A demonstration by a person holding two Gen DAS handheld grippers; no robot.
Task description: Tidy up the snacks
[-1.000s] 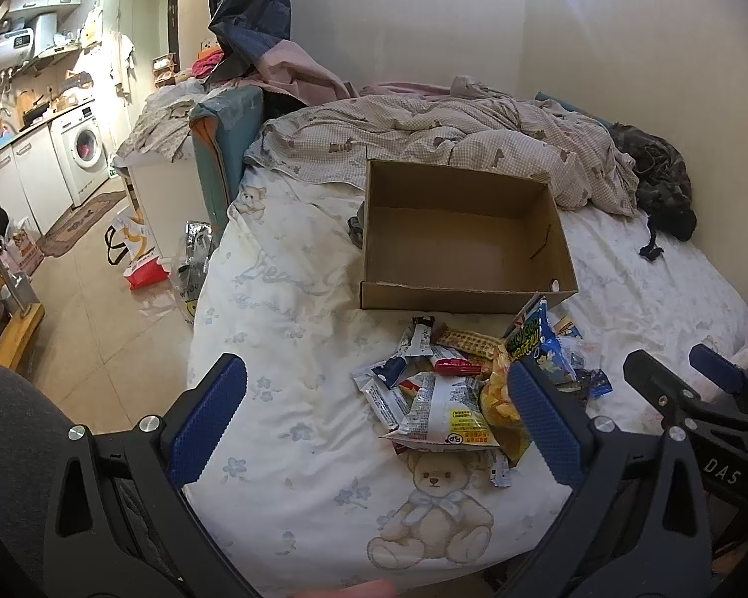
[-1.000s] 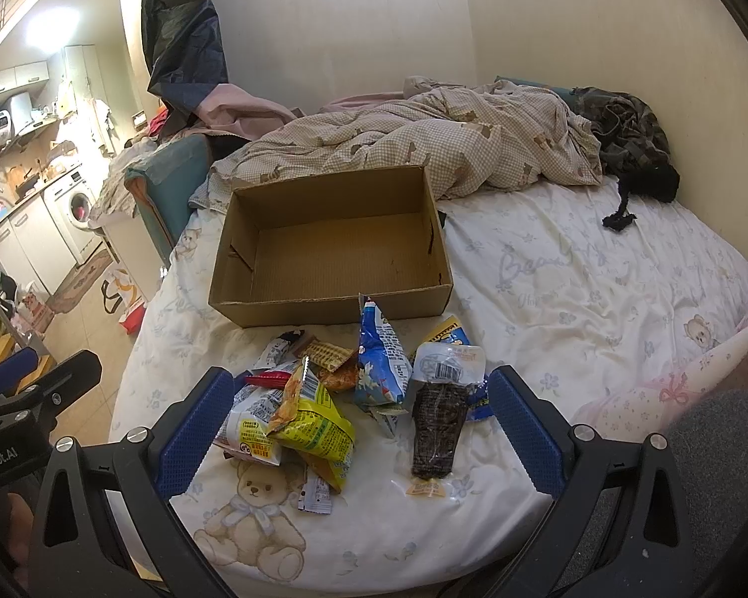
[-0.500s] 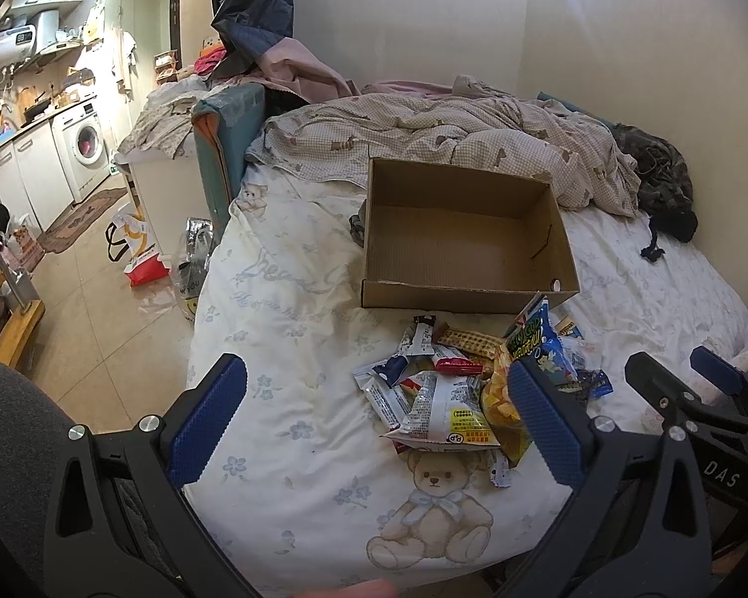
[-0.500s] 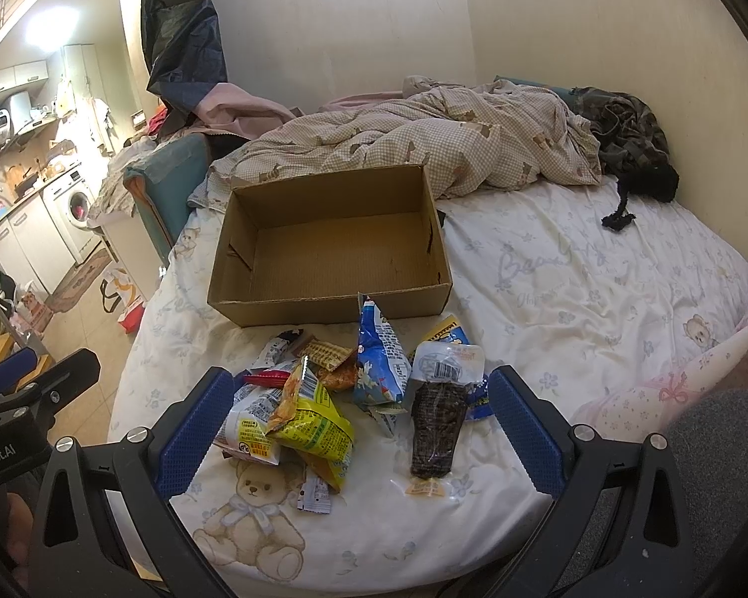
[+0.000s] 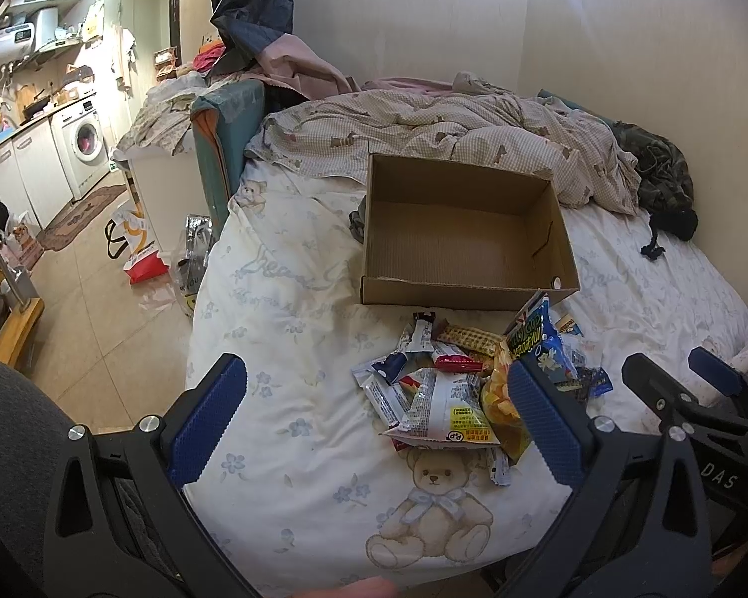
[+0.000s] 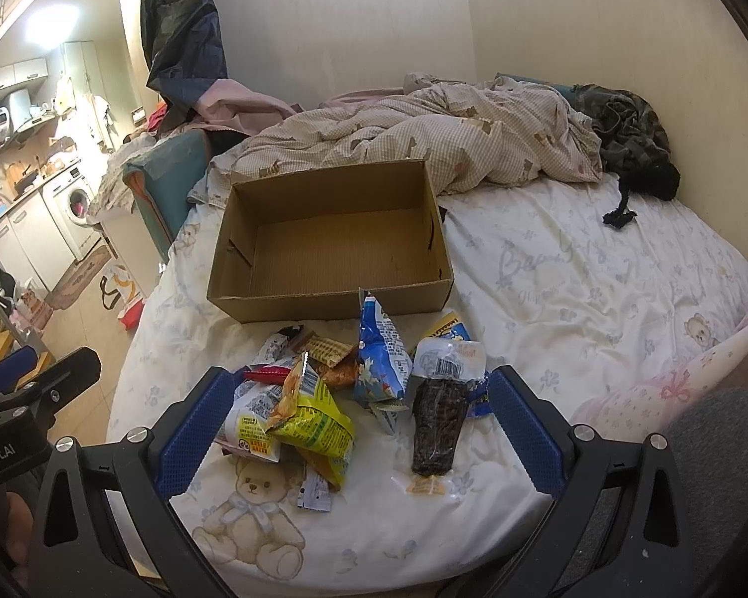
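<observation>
Snack pile (image 6: 354, 388) sits on the bed sheet (image 6: 573, 289), lower centre of the right wrist view, just in front of the cardboard box (image 6: 324, 294). Box is empty, nothing sorted yet by the look of it.

Right gripper (image 6: 356, 418): jaws spread wide, holding nothing, hovering over the near side of the pile. Left gripper (image 5: 379, 418): jaws likewise released and empty, aimed mostly at bare sheet with the pile toward the right of its frame.

Risks, as judged from here:
- Packets overlap. The yellow bag (image 6: 314, 418) lies on the white packet (image 6: 252, 418); closing on one may drag its neighbour or pinch two at once.
- The blue bag (image 6: 379, 349) stands tilted against the box front wall. A nudge to box or bag would likely topple it.
- The dark clear-wrapped packet (image 6: 439, 418) lies flat and apart at the right of the pile; a flat wrapper on soft bedding gives little edge to grip, and the jaws could bunch up sheet instead.
- Glossy, air-filled bags may slip or squirt out under a firm squeeze.
- Mattress yields; pressing down could shift the pile or tip the light box.
- Small sachet (image 6: 316, 491) at the near edge of the pile, by the printed teddy bear (image 6: 252, 513), is close to the bed edge and could be swept off.
- The two grippers are near each other in the lower frame corners; reaching for the same packet risks a clash.
</observation>
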